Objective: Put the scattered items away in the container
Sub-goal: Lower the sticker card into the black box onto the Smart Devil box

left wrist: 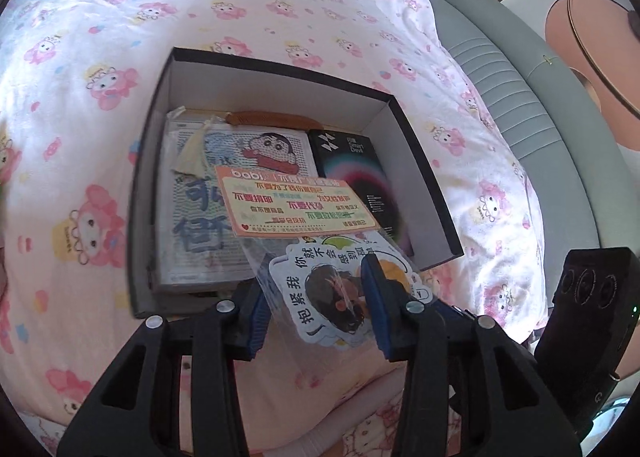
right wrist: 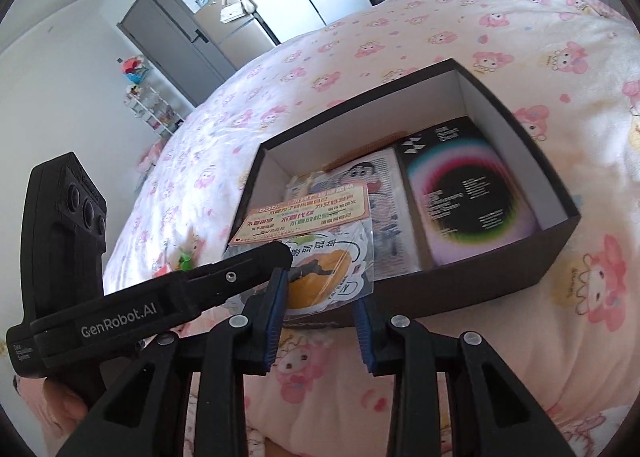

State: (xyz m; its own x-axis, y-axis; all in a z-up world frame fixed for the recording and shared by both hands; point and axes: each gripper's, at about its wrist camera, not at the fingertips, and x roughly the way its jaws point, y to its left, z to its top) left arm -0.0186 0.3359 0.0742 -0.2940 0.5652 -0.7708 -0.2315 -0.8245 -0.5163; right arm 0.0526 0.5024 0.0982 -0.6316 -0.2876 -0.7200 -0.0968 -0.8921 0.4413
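A black box with white inner walls lies open on the pink cartoon bedspread. In it are a cartoon-printed book, a black Smart Devil carton and a brown comb. A clear sticker pack with an orange header card hangs tilted over the box's near rim. My left gripper has its blue pads on the pack's two sides. My right gripper clamps the pack's lower end. One left finger lies across the pack in the right wrist view.
The bedspread surrounds the box on all sides. A grey padded headboard runs along the right. A small green toy lies on the bed left of the box. A white shelf with toys and a grey door stand behind.
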